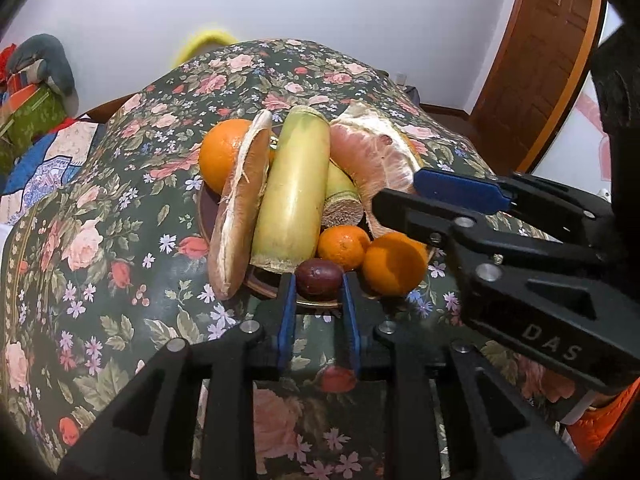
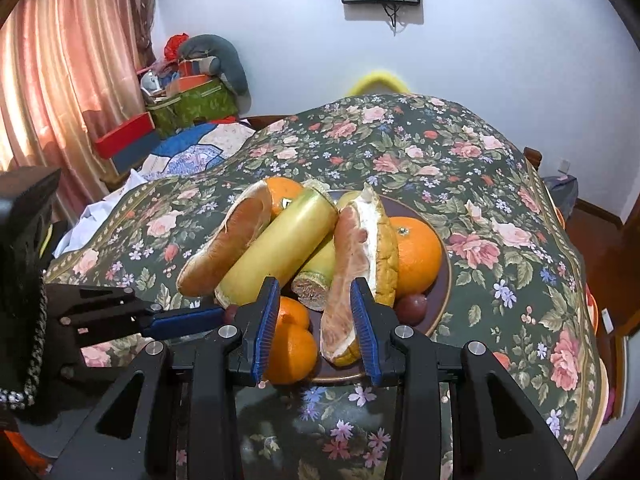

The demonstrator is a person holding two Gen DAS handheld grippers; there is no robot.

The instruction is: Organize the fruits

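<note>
Fruit crowds the dark round plate (image 2: 442,276) edge to edge. Open floral-clothed surface (image 2: 500,208) lies right and behind. The right tongs (image 2: 316,328) straddle a peeled pomelo wedge (image 2: 352,256); the left tongs (image 1: 319,284) block the near-left side.

Only readable text: "DAS", raised letters on the black body of the right gripper (image 1: 394,196), at 4 o'clock in the left wrist view. A small white sticker (image 2: 286,202) sits on an orange (image 2: 284,194) at 12 o'clock of the fruit pile in the right wrist view; its print is too small to read.
</note>
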